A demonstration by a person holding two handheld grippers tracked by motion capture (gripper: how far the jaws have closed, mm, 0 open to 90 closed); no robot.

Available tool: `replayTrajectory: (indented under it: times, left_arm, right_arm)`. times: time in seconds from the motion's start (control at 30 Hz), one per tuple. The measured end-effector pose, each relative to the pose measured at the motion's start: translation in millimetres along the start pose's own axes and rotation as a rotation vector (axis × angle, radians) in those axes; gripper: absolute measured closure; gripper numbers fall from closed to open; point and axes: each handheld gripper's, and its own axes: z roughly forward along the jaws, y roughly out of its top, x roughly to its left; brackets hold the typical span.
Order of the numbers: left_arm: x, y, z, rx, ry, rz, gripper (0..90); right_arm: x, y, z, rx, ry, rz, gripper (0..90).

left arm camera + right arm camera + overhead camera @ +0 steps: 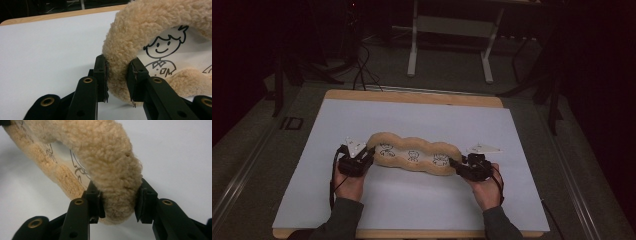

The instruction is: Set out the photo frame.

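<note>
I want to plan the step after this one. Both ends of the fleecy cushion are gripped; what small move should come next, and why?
Probably lift both ends together. The left hand-held gripper and right hand-held gripper each pinch a fleecy rim of the cushion, which lies across the white sheet.

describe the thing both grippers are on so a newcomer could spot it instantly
On the white table top, look at the middle, between the person's two hands. There lies a long tan fleecy cushion with a wavy plush rim. Its white centre panel carries black cartoon line drawings.
</note>
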Motion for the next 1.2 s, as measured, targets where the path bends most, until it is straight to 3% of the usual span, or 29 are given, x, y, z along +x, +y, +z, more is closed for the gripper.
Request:
replayTrajectory:
  times: [0.43, 1.2]
  left_arm:
    - [-4.2, -4.0, 2.6, 0.005, 0.023, -0.009, 72.7]
    - [-10.7, -13.1, 7.8, 0.04, 0.018, -0.037, 72.2]
  right_arm:
    - [-5.0, 1.0, 9.9, 0.002, -0.016, 0.015, 58.6]
    - [-11.9, -2.0, 18.9, 0.005, -0.046, 0.016, 55.8]
